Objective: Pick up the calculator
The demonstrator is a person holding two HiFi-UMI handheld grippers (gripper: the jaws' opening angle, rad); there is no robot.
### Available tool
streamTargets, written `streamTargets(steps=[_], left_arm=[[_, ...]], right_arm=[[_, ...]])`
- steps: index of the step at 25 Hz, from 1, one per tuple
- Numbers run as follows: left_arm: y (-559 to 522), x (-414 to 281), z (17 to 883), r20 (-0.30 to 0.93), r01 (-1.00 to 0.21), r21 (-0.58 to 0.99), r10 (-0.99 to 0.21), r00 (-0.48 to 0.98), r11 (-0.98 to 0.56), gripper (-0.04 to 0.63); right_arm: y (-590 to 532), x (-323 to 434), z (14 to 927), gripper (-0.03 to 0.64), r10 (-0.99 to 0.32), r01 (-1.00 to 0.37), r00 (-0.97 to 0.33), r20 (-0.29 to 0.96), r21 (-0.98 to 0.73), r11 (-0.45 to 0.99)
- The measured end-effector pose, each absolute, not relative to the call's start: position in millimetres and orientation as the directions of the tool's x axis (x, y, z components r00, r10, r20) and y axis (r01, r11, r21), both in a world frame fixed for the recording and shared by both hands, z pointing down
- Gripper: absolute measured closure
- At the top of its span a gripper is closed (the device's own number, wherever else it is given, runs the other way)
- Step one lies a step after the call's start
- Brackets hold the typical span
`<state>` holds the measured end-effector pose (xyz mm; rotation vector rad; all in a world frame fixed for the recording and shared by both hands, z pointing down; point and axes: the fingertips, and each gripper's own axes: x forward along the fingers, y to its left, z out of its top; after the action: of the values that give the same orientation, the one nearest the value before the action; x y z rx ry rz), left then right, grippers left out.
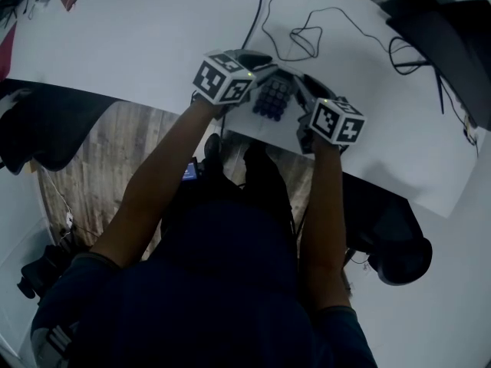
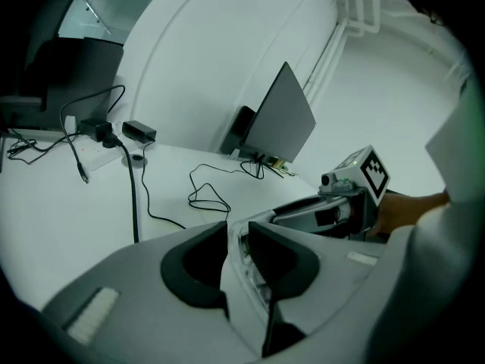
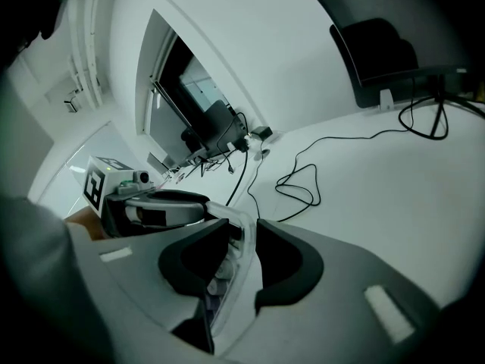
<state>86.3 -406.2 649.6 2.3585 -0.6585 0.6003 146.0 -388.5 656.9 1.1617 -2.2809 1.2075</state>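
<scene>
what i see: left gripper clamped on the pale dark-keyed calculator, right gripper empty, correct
The right gripper isn't empty: the right gripper view shows it clamped on the pale dark-keyed calculator too. The left gripper is clamped on it, as said.

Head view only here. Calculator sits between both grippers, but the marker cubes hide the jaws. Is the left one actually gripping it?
Observer: Yes. In the left gripper view, the left gripper has both pads pressed on the calculator, clamping its edge.
Operator: And the right side?
Observer: Same. In the right gripper view, the right gripper is shut on the opposite edge, with the keys showing beside one of its pads.
</scene>
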Motion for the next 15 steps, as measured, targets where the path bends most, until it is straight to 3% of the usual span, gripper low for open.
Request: streamTargets(steps=[15], left_arm=[[-407.7, 56.9, 548.3, 0.430, -0.574, 0.341, -0.419, 0.800, -0.744, 0.514]], right_arm=[[-390.6, 117.2, 558.5, 0.517, -0.611, -0.781, -0.619, 0.493, -0.465, 0.417]])
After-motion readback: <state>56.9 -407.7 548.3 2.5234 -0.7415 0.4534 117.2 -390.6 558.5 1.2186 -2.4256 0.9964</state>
